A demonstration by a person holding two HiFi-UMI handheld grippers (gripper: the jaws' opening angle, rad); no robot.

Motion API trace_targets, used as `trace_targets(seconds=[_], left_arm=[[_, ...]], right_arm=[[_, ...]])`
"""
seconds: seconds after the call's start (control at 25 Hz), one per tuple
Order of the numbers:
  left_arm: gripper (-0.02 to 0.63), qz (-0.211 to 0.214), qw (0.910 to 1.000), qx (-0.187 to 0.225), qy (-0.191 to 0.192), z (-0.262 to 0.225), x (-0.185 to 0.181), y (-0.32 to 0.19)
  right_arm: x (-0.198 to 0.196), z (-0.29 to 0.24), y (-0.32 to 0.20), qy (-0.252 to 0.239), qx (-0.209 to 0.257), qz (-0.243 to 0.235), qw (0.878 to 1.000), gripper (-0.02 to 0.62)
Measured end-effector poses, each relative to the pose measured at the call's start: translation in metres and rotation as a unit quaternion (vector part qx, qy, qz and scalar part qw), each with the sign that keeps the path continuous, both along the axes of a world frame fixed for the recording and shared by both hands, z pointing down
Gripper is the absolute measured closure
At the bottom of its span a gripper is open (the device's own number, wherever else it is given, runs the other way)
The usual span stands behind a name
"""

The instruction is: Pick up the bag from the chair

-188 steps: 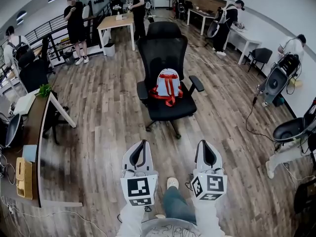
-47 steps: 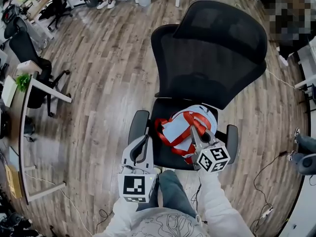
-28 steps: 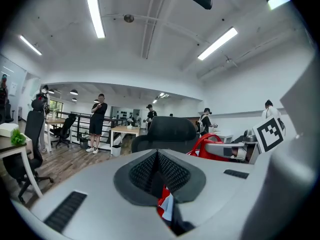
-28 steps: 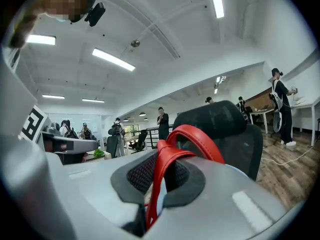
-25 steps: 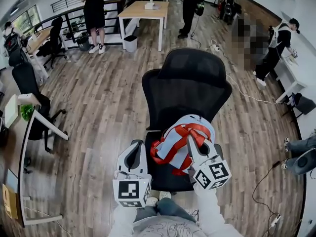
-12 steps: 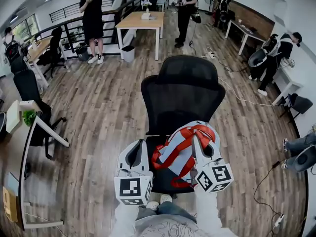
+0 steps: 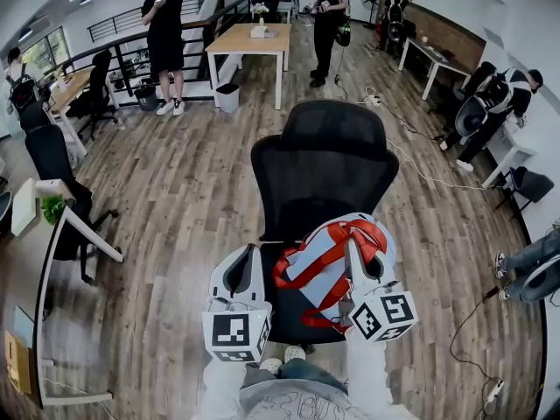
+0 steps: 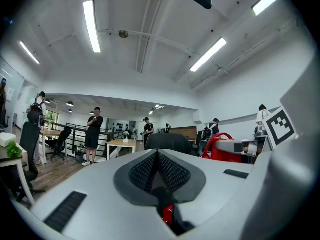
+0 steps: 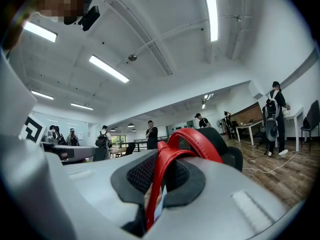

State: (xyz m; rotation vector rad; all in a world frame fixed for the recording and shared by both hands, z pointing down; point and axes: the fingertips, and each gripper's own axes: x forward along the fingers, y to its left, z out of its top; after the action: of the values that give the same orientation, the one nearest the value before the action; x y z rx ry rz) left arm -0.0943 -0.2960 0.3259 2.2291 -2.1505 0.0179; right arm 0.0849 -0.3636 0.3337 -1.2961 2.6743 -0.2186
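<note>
A small light-blue bag (image 7: 325, 266) with red straps (image 9: 172, 156) hangs lifted above the seat of a black office chair (image 7: 325, 166). My right gripper (image 7: 357, 250) is shut on the bag's red strap, which runs between its jaws in the right gripper view. My left gripper (image 7: 248, 259) is held beside the bag to its left, jaws together and empty; in the left gripper view the bag (image 8: 220, 149) shows at the right. The chair's seat is partly hidden under the bag.
Wooden floor all around the chair. A desk with a plant (image 7: 54, 206) stands at the left, a wooden table (image 7: 249, 40) behind the chair. Several people stand at the back and right. A cable (image 7: 437, 175) trails across the floor to the right.
Over the earlier frames I walked up to the chair; my right gripper closed on the strap and lifted the bag off the seat. In the last half second it rose slightly more.
</note>
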Motion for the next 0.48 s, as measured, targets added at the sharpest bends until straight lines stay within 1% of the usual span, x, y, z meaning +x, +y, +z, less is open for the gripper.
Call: trace_targets(seconds=[0.48], left_arm=[[0.601,0.012,0.9999,-0.001,-0.001,-0.0025,0.0009,-0.0102]], right_arm=[[-0.0091,-0.0007,-0.0032,-0.002,-0.004,-0.009,1.0,0.575]])
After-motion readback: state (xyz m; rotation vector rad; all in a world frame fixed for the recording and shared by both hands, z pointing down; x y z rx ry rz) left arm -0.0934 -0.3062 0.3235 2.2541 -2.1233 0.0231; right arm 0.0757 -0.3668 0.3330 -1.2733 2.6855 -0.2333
